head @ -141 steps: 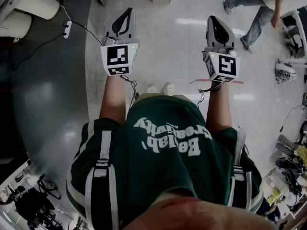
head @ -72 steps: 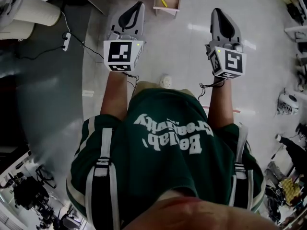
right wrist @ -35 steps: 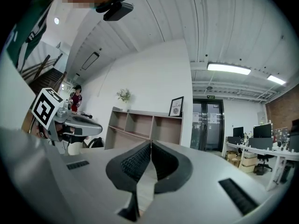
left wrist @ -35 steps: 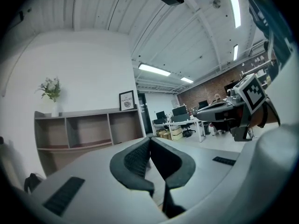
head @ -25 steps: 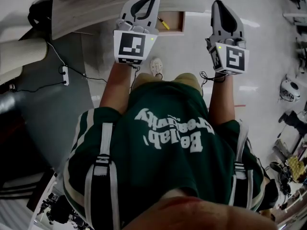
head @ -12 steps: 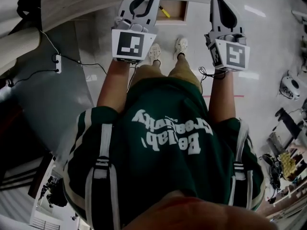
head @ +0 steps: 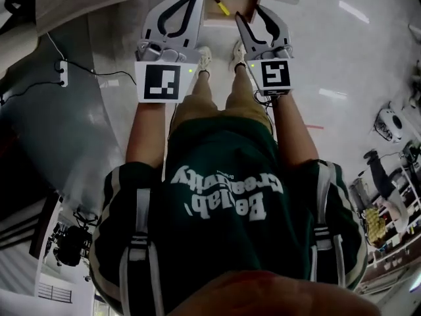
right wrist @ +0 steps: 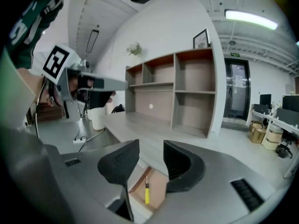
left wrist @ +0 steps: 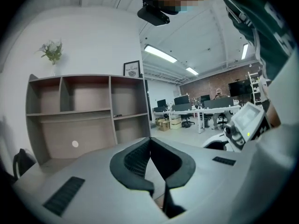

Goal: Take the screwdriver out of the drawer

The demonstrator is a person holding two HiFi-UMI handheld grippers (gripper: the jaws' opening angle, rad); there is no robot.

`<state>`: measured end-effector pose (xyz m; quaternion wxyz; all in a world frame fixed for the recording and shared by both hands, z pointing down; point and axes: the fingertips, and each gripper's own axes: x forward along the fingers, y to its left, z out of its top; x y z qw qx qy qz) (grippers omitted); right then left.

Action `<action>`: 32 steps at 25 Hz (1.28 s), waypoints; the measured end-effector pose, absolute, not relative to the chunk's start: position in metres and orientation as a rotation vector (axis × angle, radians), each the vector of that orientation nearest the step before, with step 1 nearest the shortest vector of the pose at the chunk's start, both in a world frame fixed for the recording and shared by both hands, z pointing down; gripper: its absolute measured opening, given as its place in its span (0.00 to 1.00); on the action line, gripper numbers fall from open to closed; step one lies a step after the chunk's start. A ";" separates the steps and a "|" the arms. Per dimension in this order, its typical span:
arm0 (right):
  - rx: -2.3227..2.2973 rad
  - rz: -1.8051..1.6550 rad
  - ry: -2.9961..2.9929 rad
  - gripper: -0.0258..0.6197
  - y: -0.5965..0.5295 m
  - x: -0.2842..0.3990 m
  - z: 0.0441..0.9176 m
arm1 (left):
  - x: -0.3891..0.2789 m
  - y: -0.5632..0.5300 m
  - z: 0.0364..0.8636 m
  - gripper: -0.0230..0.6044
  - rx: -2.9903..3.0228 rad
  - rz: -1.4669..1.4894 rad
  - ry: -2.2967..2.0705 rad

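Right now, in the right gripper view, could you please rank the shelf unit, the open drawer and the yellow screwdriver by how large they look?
1. shelf unit, by far the largest.
2. drawer, only partly in view and nearer the camera.
3. screwdriver, a thin yellow sliver lying in the drawer.

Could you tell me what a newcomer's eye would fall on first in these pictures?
The yellow screwdriver lies in the open wooden drawer, framed by the right gripper, whose jaws have just been opening with nothing held between them. In the head view, the two black-and-white marker cubes stand out near the top.
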<state>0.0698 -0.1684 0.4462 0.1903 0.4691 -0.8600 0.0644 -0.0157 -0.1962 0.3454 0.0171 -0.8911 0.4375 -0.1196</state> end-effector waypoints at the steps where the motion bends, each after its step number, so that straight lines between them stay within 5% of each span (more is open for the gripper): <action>1: 1.288 0.209 -2.396 0.30 -0.167 0.064 0.468 | -0.020 -0.197 0.354 0.07 -2.772 -0.381 1.379; 19: 1.216 0.417 -2.074 0.36 -0.184 0.031 0.704 | -0.063 -0.217 0.463 0.07 -2.833 -0.407 1.521; 32: 1.112 0.375 -1.963 0.36 -0.195 0.016 0.785 | -0.071 -0.223 0.499 0.07 -2.856 -0.329 1.559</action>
